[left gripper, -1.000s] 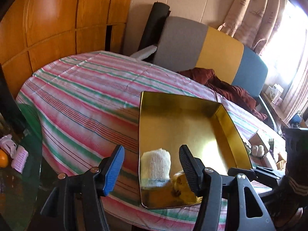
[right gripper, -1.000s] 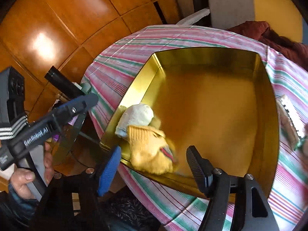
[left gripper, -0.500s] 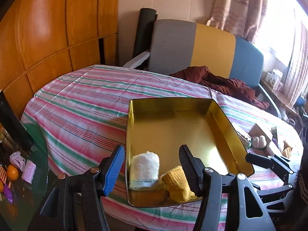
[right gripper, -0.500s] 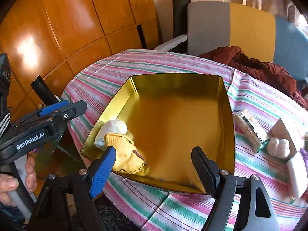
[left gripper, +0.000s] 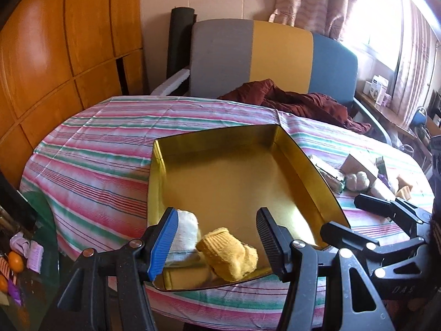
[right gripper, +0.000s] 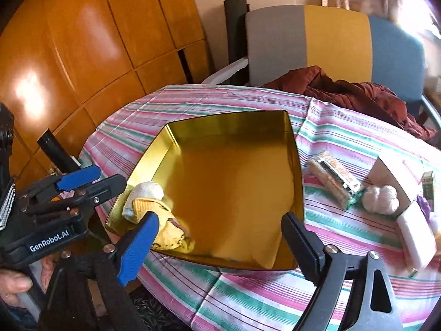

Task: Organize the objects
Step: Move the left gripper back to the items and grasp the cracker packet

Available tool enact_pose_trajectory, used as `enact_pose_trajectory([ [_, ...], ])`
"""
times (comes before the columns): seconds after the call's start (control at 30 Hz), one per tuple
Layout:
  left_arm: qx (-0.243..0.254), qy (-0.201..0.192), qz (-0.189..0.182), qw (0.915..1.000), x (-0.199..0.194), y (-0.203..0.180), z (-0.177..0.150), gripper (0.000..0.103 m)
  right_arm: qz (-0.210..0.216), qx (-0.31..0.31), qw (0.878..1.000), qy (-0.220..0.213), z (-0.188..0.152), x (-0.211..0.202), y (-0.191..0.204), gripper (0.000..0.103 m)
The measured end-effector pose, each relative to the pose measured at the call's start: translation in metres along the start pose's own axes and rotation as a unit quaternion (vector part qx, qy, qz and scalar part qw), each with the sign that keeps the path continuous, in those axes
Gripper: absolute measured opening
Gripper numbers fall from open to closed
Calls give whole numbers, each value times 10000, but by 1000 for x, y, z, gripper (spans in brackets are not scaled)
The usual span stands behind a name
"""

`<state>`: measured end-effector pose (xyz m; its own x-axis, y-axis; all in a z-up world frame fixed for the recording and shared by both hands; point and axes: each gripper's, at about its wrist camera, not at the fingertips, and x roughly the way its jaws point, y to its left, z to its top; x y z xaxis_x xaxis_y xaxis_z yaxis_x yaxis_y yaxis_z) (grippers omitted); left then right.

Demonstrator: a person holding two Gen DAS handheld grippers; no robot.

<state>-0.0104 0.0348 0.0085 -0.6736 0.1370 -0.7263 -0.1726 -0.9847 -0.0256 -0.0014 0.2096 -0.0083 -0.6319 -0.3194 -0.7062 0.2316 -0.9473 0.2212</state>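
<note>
With two rolled socks [right gripper: 154, 215] lying in the gold tray [right gripper: 234, 127] beneath my opening, empty right claw [right gripper: 217, 245], my left claw [left gripper: 213, 237] open too, table clutter [right gripper: 380, 198] rightward remains unsorted

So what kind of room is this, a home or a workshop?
Most likely a home living or dining room: a table under a striped tablecloth, a grey, yellow and blue chair with a maroon garment on it, and curtains at a window.
</note>
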Motion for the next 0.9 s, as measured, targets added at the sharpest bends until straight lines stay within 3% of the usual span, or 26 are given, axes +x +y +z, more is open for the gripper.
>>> enact_pose_trajectory([
  [0.23, 3, 382, -318, 9988, 15, -7, -1, 60, -189, 389, 9991, 38, -10, -5, -32, 100],
  [0.5, 369, 361, -625, 9967, 15, -31, 6, 60, -697, 1002, 9923, 204, -34, -20, -95, 100],
  [0.9, 1264, 669, -1469, 9788, 35, -113, 35, 60, -1367, 1521, 9781, 375, -40, -58, -186, 101],
])
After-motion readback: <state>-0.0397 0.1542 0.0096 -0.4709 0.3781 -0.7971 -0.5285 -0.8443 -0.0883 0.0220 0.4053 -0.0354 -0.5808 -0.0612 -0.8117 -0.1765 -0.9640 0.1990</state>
